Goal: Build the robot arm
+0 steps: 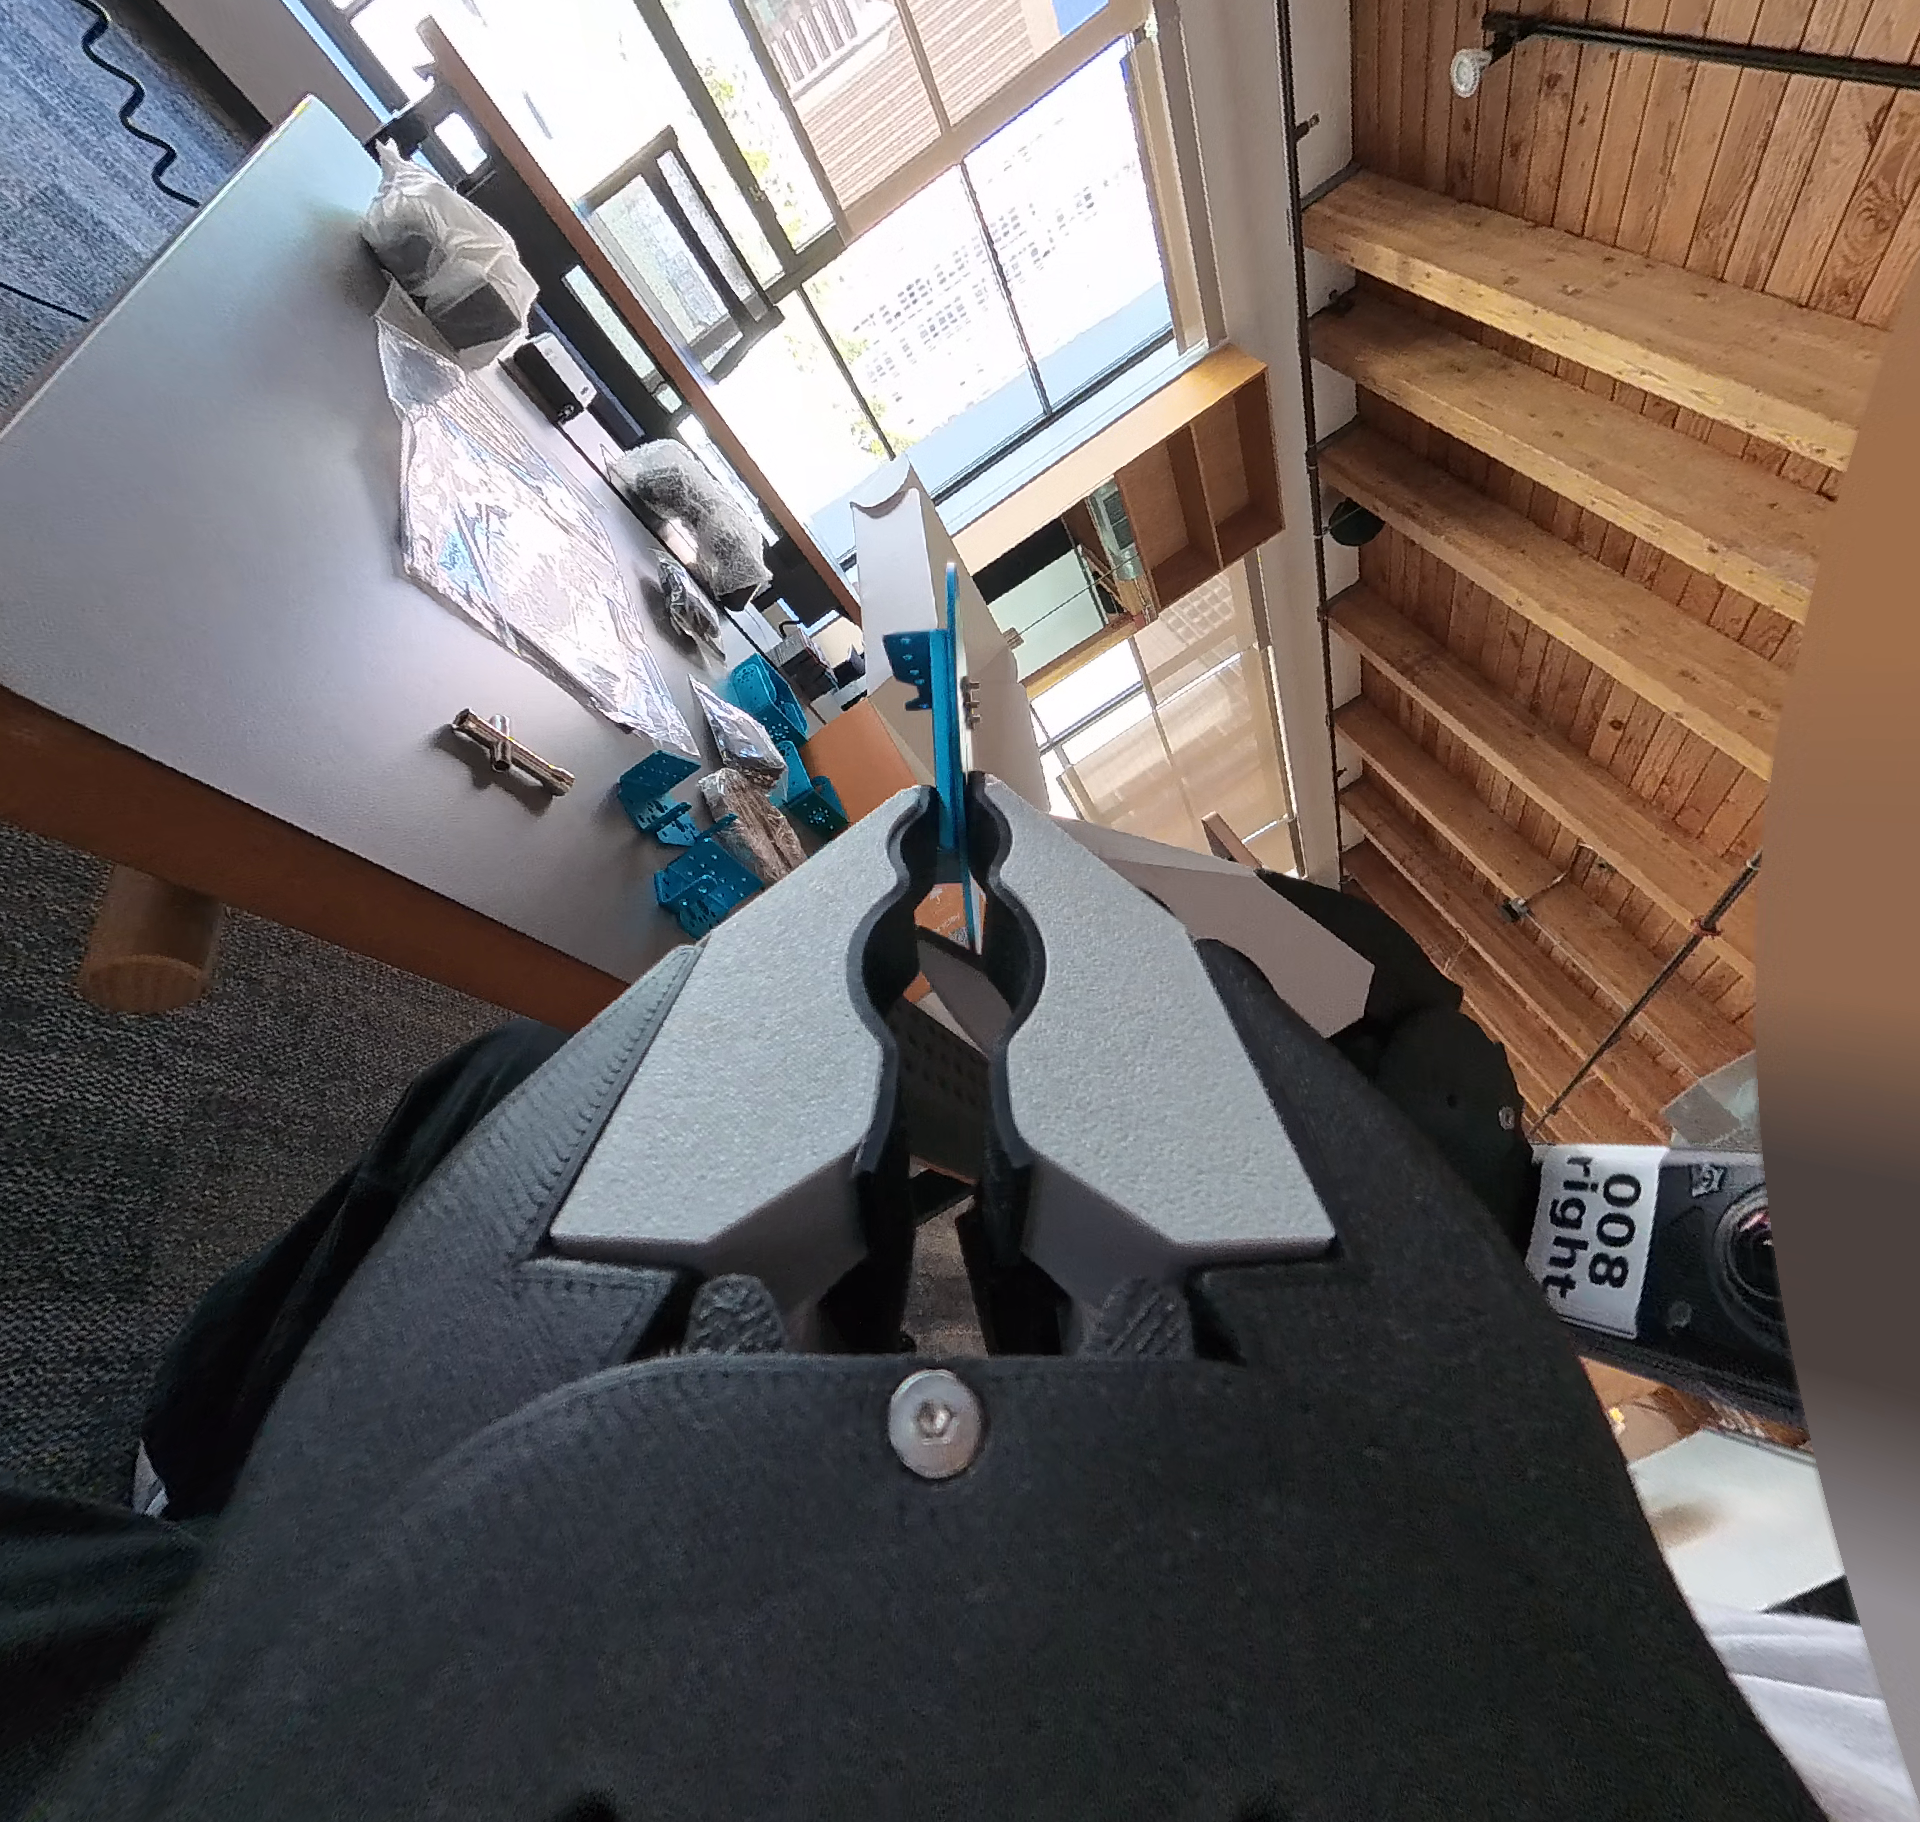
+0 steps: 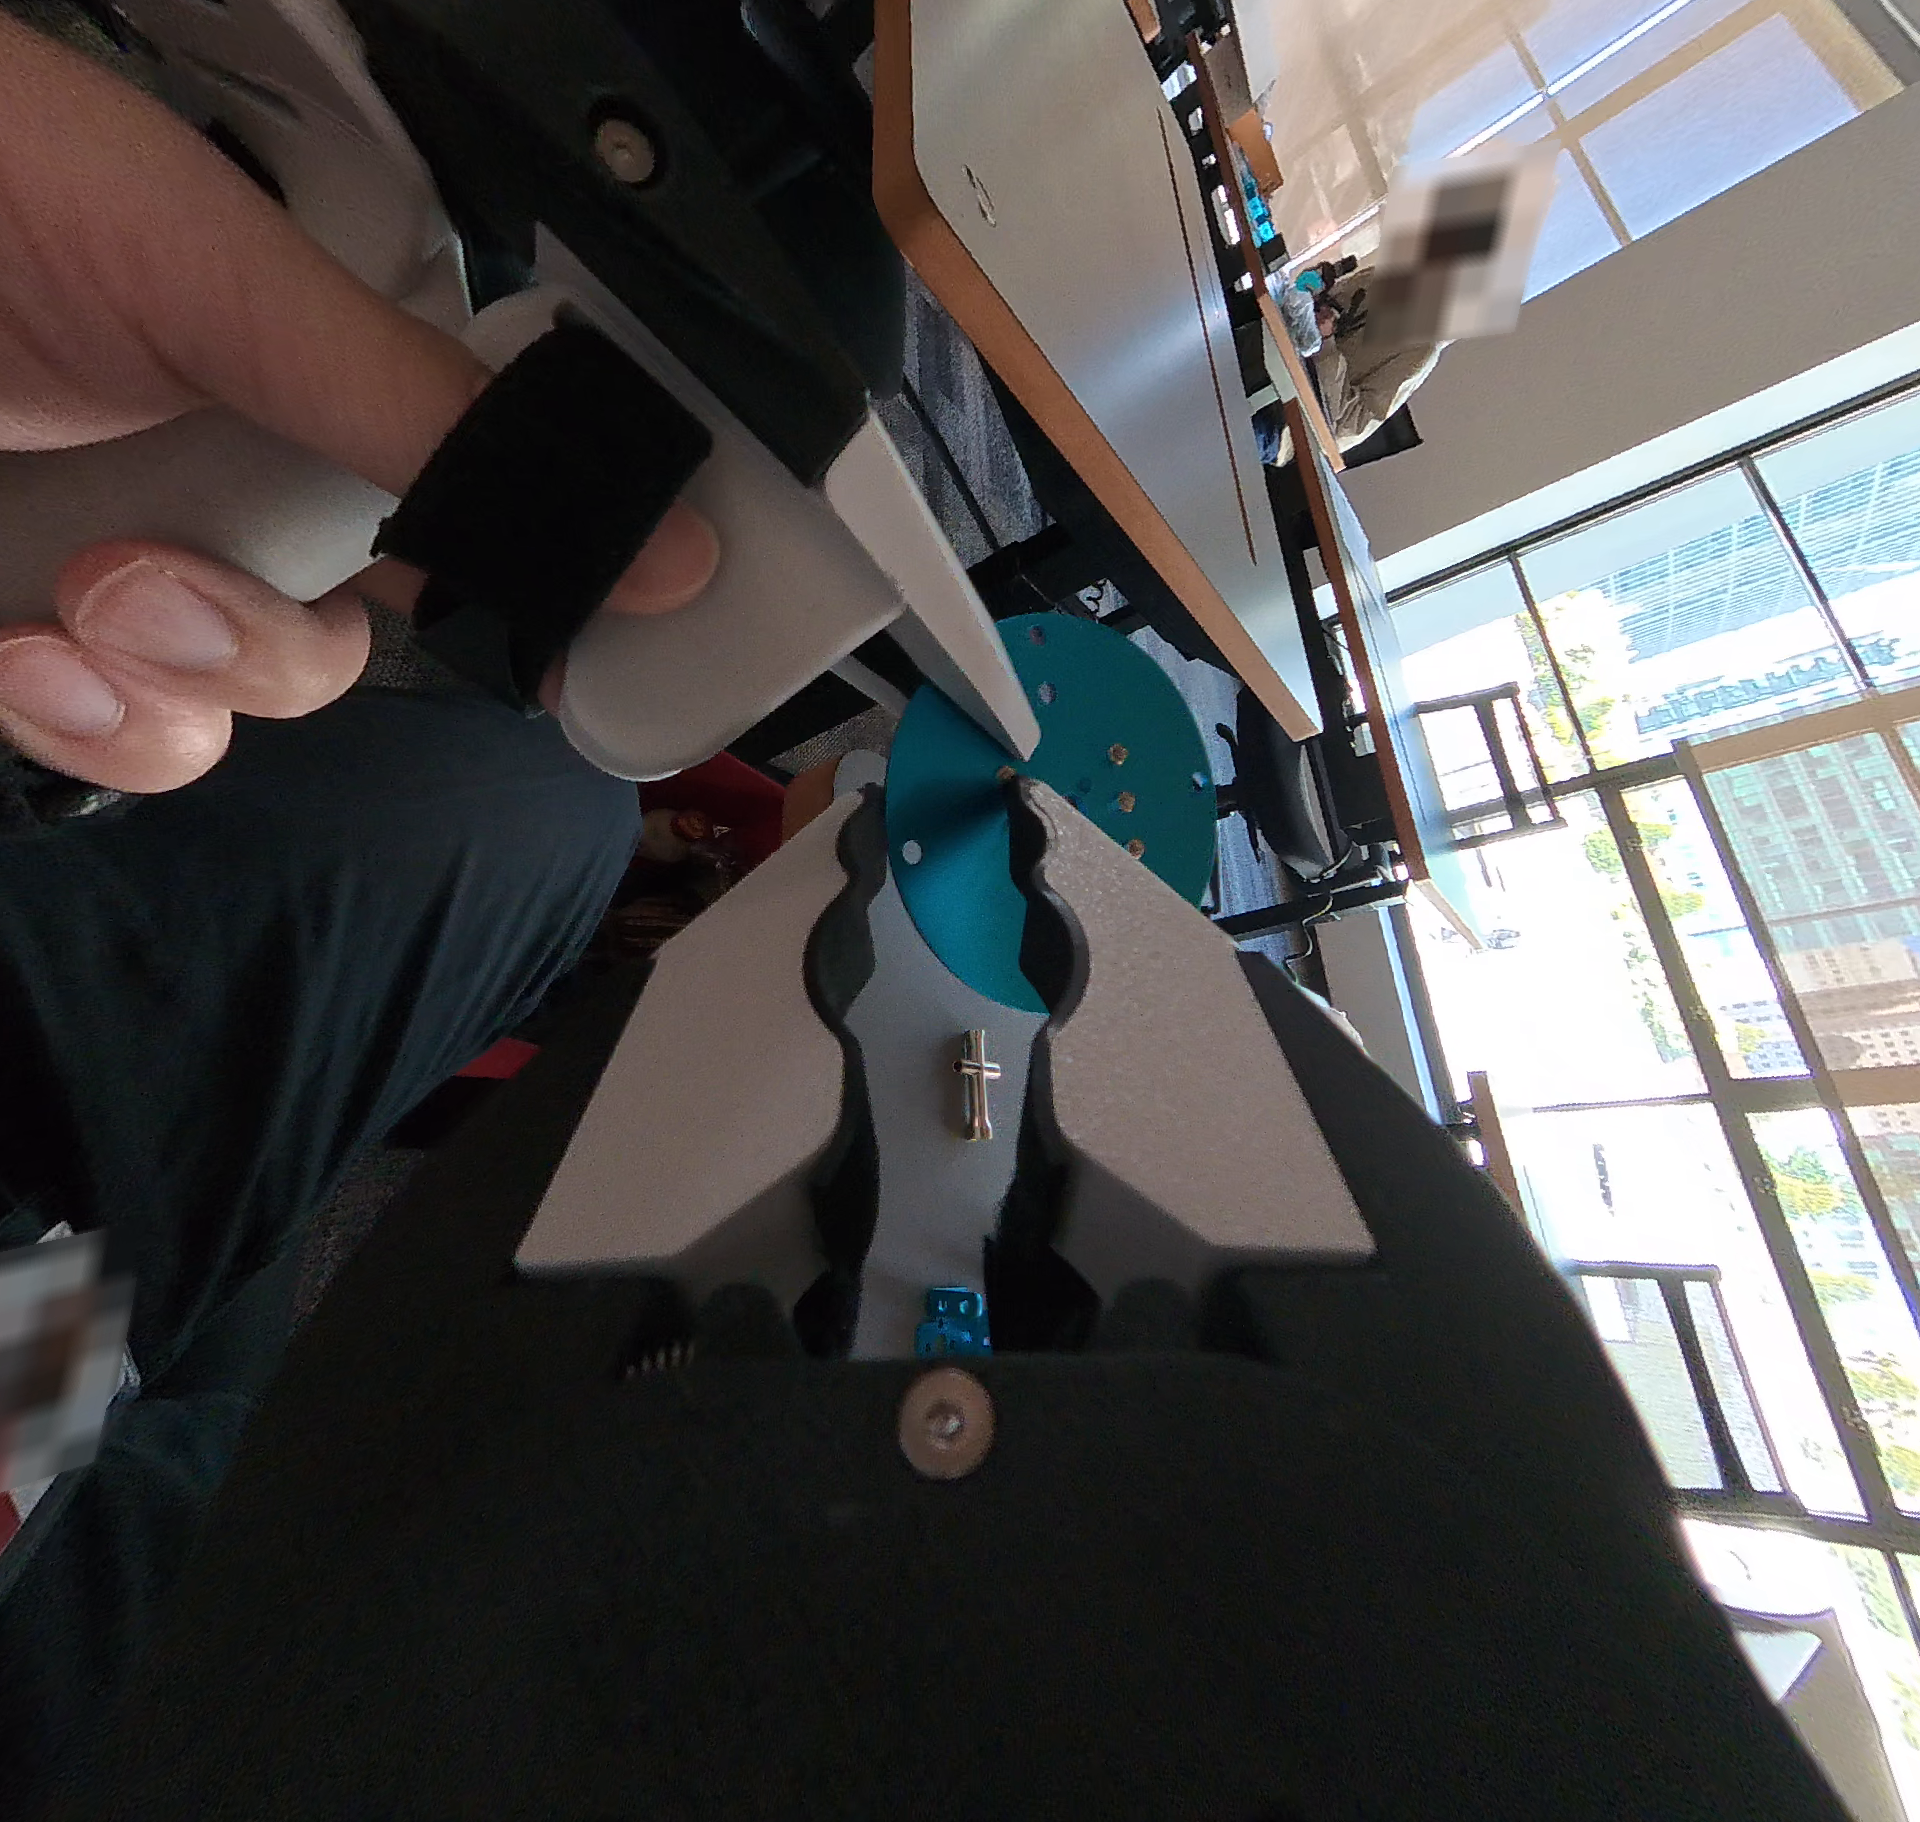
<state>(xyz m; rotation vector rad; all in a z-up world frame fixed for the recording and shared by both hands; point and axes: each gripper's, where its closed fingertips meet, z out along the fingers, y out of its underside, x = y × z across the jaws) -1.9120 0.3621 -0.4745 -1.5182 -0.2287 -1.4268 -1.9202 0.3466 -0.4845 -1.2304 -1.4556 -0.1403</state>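
Here we see a round blue metal disc held up in the air, away from the grey table. It is flat and thin, with a brushed sheen, several small holes drilled through it and a few brass-coloured studs on its face. In the left wrist view it shows edge-on, a small perforated blue bracket fixed to one side. The left gripper has its fingers pressed together on the disc's rim, pinching it. The right gripper stands spread, its right finger across the disc's face and the left finger clear of it; we cannot tell whether it touches. A hand works the left gripper's handle. On the table lie a silver cross-shaped wrench, more blue brackets and clear plastic bags of parts.
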